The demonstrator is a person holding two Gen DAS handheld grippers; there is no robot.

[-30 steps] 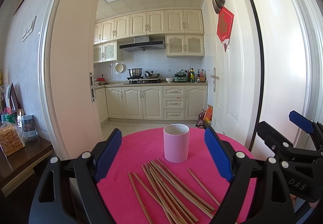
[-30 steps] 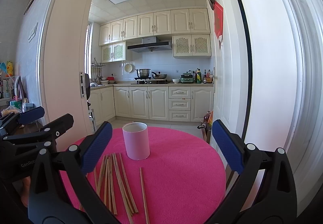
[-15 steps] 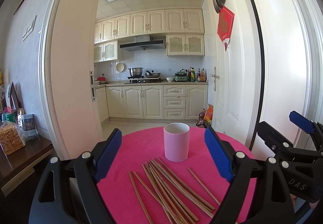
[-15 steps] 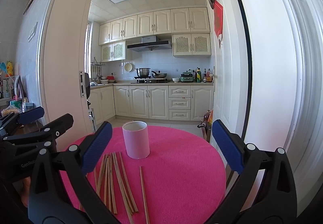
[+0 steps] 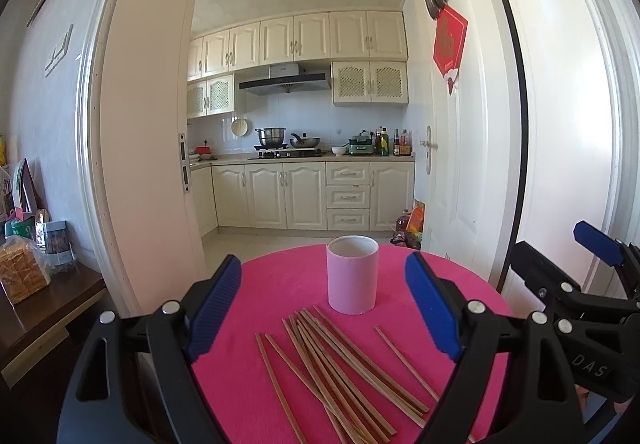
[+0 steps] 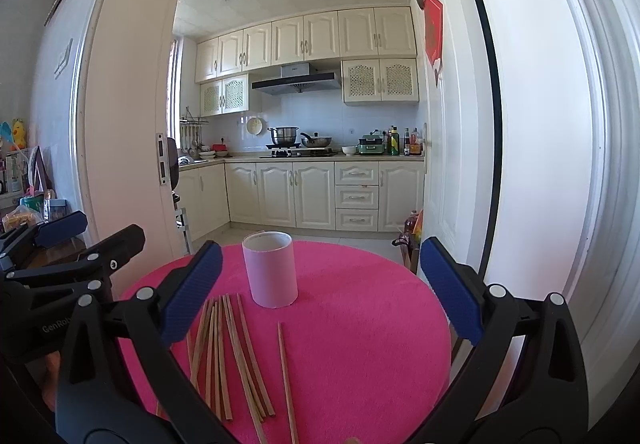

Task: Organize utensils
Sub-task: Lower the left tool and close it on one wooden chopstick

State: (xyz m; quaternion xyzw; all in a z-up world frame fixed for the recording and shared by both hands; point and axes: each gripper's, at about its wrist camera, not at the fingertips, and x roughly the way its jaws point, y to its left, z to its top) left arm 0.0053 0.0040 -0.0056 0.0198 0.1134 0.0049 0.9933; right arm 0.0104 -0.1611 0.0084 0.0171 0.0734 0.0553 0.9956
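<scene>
Nothing has shifted: both the left gripper [image 5: 326, 314] and right gripper [image 6: 320, 288] still hover wide open, empty. Thin wooden chopsticks [image 5: 344, 368] lie loose at six o'clock of the pink cylindrical cup [image 5: 352, 274]; sorting hasn't begun.

We look forward from both wrists, low and close over the pink table [image 5: 280, 284], sharing the cup [image 5: 352, 274], chopsticks [image 6: 232, 348] and kitchen beyond.
</scene>
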